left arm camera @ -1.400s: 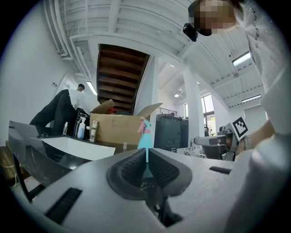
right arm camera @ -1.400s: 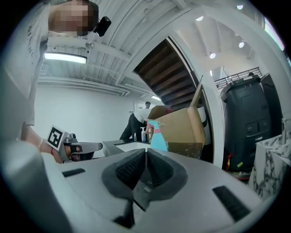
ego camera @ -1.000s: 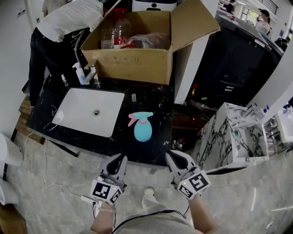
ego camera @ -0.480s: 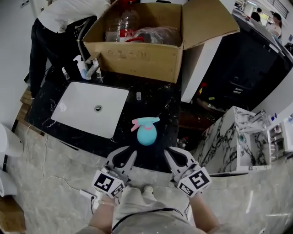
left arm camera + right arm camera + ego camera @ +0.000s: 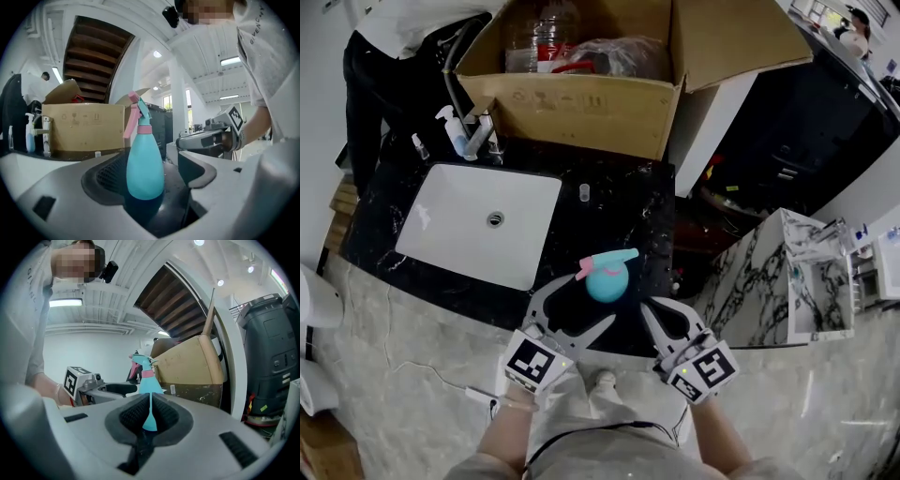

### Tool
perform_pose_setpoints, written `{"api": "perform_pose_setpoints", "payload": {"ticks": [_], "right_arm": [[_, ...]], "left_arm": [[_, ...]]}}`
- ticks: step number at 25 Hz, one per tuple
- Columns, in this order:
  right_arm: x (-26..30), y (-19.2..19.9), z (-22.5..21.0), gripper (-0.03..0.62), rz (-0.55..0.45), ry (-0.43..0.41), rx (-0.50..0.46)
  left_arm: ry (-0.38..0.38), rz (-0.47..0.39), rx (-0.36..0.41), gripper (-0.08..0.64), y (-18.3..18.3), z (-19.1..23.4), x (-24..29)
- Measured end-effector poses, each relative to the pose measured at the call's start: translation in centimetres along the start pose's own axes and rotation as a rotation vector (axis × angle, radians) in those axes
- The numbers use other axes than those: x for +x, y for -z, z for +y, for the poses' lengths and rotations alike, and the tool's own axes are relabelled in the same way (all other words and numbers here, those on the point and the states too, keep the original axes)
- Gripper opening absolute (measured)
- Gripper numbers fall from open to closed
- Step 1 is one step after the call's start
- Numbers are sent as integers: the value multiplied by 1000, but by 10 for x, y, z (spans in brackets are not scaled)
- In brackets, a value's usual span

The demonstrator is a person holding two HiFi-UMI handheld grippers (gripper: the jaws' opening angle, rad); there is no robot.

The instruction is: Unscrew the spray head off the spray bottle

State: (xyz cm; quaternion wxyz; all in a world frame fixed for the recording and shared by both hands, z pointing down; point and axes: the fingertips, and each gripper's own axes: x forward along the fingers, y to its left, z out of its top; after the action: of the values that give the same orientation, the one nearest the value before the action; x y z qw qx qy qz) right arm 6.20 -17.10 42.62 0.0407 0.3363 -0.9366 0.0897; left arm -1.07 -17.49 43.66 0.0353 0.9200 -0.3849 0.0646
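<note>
A teal spray bottle (image 5: 607, 279) with a pink trigger and collar stands upright near the front edge of the black counter (image 5: 628, 206). My left gripper (image 5: 579, 302) is open; its jaws have just been opening and reach toward the bottle from the near left. In the left gripper view the bottle (image 5: 145, 164) stands in the gap ahead of the left gripper (image 5: 149, 183), and neither pad touches it. My right gripper (image 5: 657, 309) is shut and empty, just right of the bottle. In the right gripper view the bottle (image 5: 146, 375) rises beyond the right gripper (image 5: 149, 416).
A white sink (image 5: 478, 225) with a faucet and a soap dispenser (image 5: 455, 131) lies left of the bottle. An open cardboard box (image 5: 581, 103) fills the back of the counter, with a small clear cup (image 5: 584, 193) before it. A person (image 5: 380, 47) stands back left. A marble cabinet (image 5: 769, 281) is right.
The left jaws have gone from shut to wide open. Both grippers have moved forward from over the floor to the counter's front edge by the bottle.
</note>
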Motion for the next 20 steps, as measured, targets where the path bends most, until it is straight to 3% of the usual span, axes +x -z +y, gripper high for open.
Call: {"api": "perform_pose_setpoints", "payload": {"ticks": [5,10,16,20], "right_arm": [[8,-15,3,6,-20,21,-4],[12,-38,10,36,-83,22,20],[31,-72,22,148,-154,-1,82],[48,-74,25,192,-132,22,99]], "left_arm": [[65,87,72,380,9,8,22],[114,109,135,385,10,8,37],[129,126,185,385,16,8,52],[127,113,197,385,16,7,56]]}}
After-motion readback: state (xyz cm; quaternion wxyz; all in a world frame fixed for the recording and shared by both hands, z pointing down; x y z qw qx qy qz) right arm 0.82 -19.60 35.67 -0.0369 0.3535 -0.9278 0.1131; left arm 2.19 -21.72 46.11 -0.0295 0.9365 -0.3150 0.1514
